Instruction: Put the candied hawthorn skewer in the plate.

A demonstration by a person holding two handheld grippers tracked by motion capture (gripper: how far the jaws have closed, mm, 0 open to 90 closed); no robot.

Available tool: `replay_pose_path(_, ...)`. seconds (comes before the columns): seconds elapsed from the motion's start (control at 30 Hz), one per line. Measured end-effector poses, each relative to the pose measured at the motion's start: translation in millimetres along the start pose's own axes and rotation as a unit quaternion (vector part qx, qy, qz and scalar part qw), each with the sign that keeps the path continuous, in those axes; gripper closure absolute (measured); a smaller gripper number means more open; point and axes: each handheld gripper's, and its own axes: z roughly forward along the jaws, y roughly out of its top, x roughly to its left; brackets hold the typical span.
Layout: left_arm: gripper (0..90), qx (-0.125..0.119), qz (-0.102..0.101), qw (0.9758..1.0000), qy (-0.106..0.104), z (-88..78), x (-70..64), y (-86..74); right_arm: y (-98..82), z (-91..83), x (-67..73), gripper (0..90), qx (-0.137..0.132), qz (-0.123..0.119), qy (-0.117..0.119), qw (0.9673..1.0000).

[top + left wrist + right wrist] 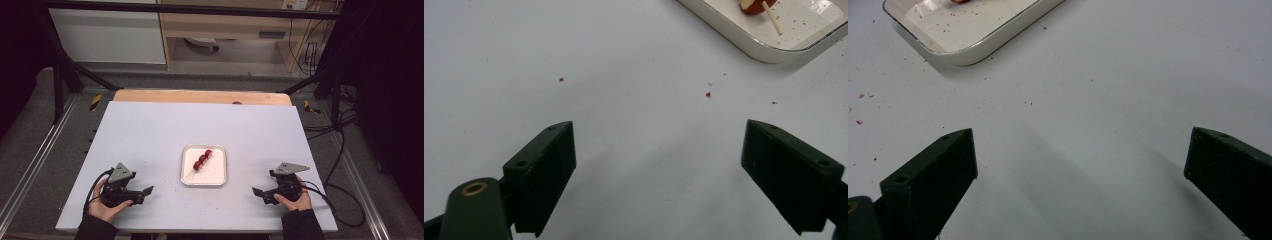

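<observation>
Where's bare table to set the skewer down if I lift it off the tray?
The far half of the table, beyond the tray, is bare. Bare strips also lie on either side of the tray, between it and the left gripper and the right gripper. The only crowded spot is the tray, where the skewer lies. Red crumbs dot the near table.

White worktop (150,135), flat, matte, with a bare wooden strip (200,96) along the far edge. Near the middle, slightly toward the near side: a shallow white tray (220,175) with rounded corners, sitting flat (a skewer of red pieces (202,160) inside, lying diagonally). Scattered red crumbs (708,94) on the surface just beside the tray. Both grippers resting low at the near corners, well apart from the tray.
</observation>
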Motion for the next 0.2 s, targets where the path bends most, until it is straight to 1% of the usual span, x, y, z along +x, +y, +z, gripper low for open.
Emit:
replay_pose_path(0.1, 14.4, 0.001, -0.004, 1.0000, 0.001, 0.7, 1.6, -1.0, -0.3, 1.2, 0.0, 1.1, 0.003, -0.001, 0.002, 1.0000)
replay_pose_path(0.2, 14.4, 0.001, -0.001, 1.0000, 0.000, 0.2, 1.5, -0.9, -0.4, 1.2, 0.2, 1.1, 0.006, -0.001, 0.003, 1.0000)
